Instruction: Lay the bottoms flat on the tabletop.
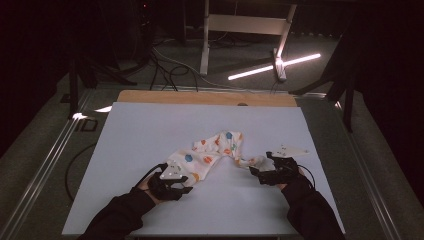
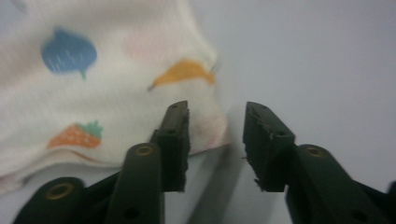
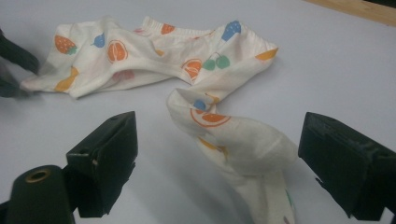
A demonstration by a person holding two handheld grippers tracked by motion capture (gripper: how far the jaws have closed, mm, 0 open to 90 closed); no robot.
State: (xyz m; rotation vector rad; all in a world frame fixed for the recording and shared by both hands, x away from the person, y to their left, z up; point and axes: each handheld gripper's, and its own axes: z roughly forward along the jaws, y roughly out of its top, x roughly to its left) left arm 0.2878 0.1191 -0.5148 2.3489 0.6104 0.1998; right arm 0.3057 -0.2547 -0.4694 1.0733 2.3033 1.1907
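Note:
A white garment [image 1: 215, 150] printed with small fruit lies crumpled near the middle of the white tabletop [image 1: 145, 130]. At its left end my left gripper [image 1: 188, 184] is low over the table. In the left gripper view this gripper [image 2: 215, 126] has its jaws a little apart, and a corner of the garment [image 2: 140, 93] reaches into the gap without being pressed. My right gripper [image 1: 257, 175] sits at the twisted right end. Its jaws [image 3: 219, 135] stand wide, and that end of the garment [image 3: 243, 144] lies loose between them.
A wooden strip [image 1: 200, 97] borders the far edge of the tabletop. Beyond it on the dark floor are cables [image 1: 165, 67], a white table frame [image 1: 245, 25] and a bright light strip [image 1: 275, 66]. Bare tabletop surrounds the garment.

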